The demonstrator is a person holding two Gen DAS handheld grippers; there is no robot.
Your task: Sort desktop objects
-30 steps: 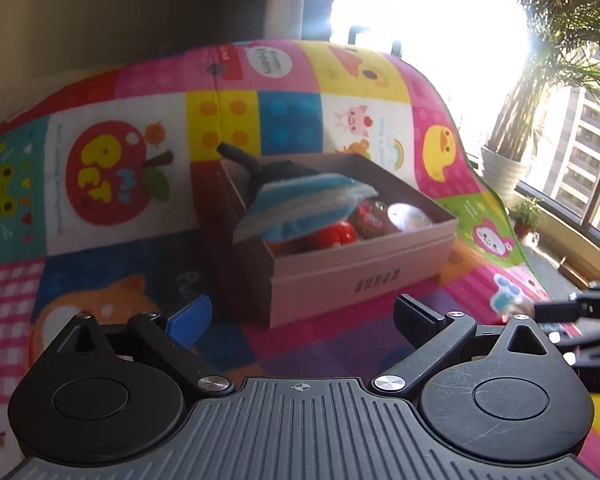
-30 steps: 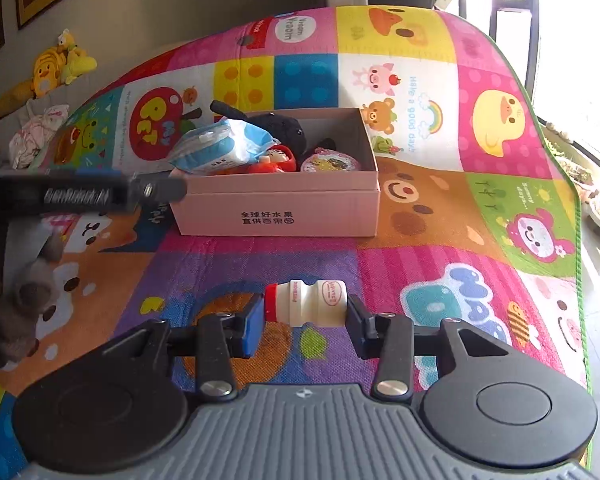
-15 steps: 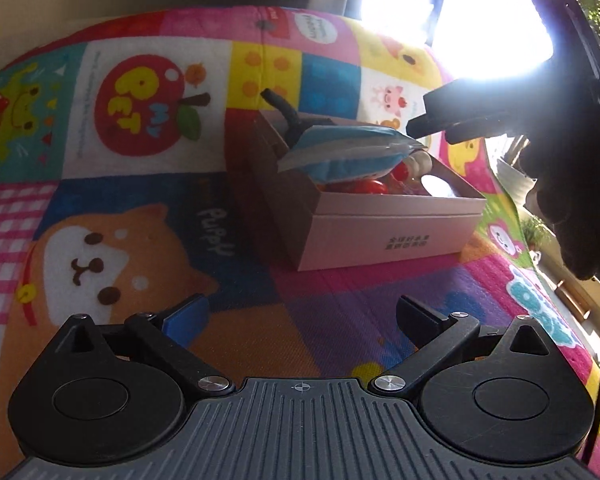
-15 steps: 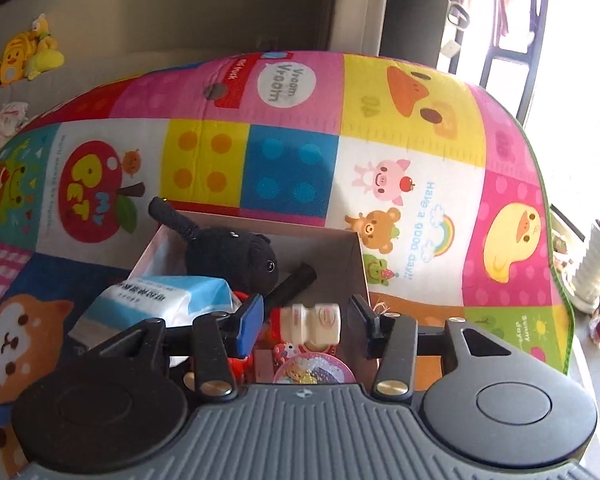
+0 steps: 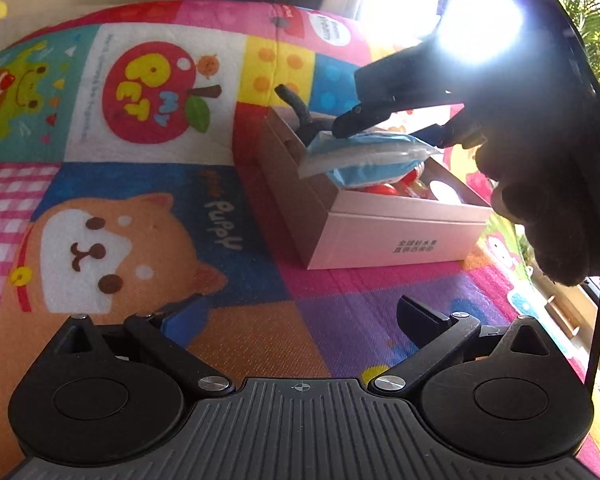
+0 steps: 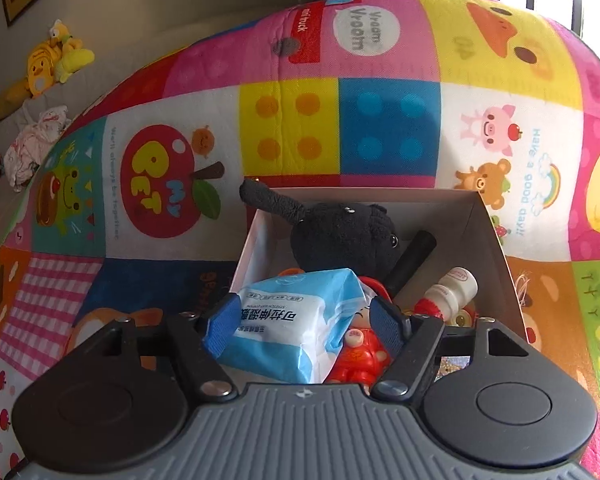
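Observation:
A pink cardboard box [image 5: 380, 236] stands on the colourful play mat; it also shows in the right wrist view [image 6: 492, 232]. Inside lie a black plush toy [image 6: 340, 236], a blue wet-wipe pack [image 6: 296, 320], a red figurine [image 6: 356, 356] and a small white drink bottle with a red cap [image 6: 452, 292], which lies tilted at the right side. My right gripper [image 6: 306, 324] is open over the box, its fingers either side of the wipe pack, holding nothing. It also shows in the left wrist view [image 5: 396, 108] above the box. My left gripper [image 5: 296, 316] is open and empty above the mat, in front of the box.
The play mat [image 5: 140, 208] covers the surface around the box. Yellow plush toys [image 6: 52, 64] and crumpled cloth [image 6: 32, 148] lie on a sofa at far left. A bright window and a potted palm [image 5: 596, 28] are at the right.
My right gripper carried the drink bottle over the box, then opened; the bottle now lies in the box. My left gripper stayed open and shifted slightly left and back.

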